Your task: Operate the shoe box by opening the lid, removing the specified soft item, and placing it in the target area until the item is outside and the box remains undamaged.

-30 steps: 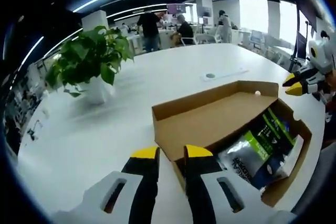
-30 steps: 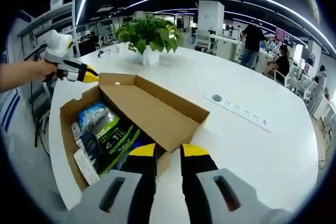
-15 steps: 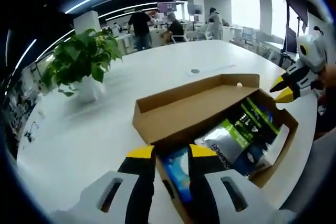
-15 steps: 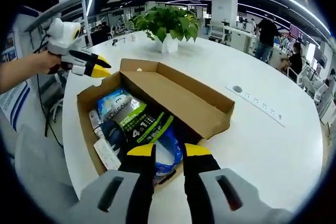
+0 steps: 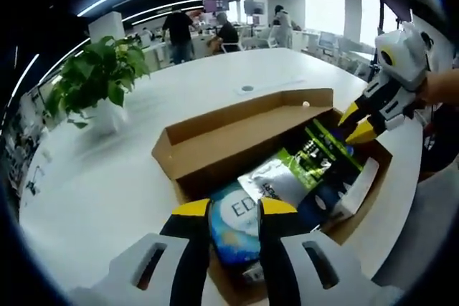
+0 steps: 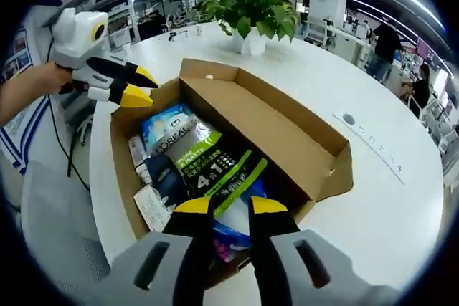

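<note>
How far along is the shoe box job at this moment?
Done: the shoe box lid stands open, packets exposed. In hand: nothing; the left gripper and right gripper hover open at opposite ends. Left: lifting out a soft packet, such as the green-and-black pouch, onto the white table.

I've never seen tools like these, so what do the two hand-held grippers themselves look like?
Each gripper has pale grey, slotted jaw arms running into black fingers capped with yellow tips, as on the left gripper and right gripper. Seen from across the box, each has a white rounded body with a yellow-ringed round mark, gripped by a bare hand.
</note>
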{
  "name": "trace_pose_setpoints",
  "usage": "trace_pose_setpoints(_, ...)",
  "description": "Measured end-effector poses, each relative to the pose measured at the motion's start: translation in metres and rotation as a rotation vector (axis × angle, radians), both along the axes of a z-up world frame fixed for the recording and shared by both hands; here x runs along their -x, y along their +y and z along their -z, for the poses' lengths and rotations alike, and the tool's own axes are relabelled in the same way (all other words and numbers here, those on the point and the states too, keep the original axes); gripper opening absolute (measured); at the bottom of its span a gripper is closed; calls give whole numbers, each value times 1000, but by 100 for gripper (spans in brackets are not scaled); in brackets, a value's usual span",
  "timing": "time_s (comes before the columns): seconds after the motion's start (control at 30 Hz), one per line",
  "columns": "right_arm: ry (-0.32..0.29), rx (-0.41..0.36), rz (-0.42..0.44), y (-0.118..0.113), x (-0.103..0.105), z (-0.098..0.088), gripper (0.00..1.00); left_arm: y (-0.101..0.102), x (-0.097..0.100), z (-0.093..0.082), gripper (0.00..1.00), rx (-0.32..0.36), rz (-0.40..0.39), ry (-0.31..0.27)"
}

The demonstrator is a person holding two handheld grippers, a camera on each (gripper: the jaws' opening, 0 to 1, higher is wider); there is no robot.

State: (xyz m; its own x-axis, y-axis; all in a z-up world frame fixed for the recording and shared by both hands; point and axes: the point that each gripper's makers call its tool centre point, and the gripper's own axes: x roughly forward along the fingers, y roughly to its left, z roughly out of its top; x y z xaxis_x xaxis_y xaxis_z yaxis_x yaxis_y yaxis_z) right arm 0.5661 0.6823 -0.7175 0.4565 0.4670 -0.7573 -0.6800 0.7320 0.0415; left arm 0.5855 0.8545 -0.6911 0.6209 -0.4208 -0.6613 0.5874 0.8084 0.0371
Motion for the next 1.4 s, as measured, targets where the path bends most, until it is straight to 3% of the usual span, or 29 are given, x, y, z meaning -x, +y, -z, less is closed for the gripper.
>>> trace_pose_setpoints(0.3,63,81,-10,4,-1,18,18,-4,5,10,22,15,13,20)
trace_pose_setpoints(0.53,88,70,2,8,-2,26,17,-8,9,19,21,17,28,40)
trace_pose_setpoints(0.7,76,77,8,7,-3,26,5,-12,13,24,20,30,32,65)
trace_pose_setpoints(0.87,78,81,5,7,-1,27,0,-18,17,33,19,29,53,95)
trace_pose_setpoints(1.4,23,172,-100,7,2,32,0,-31,20,57,17,59,56,205)
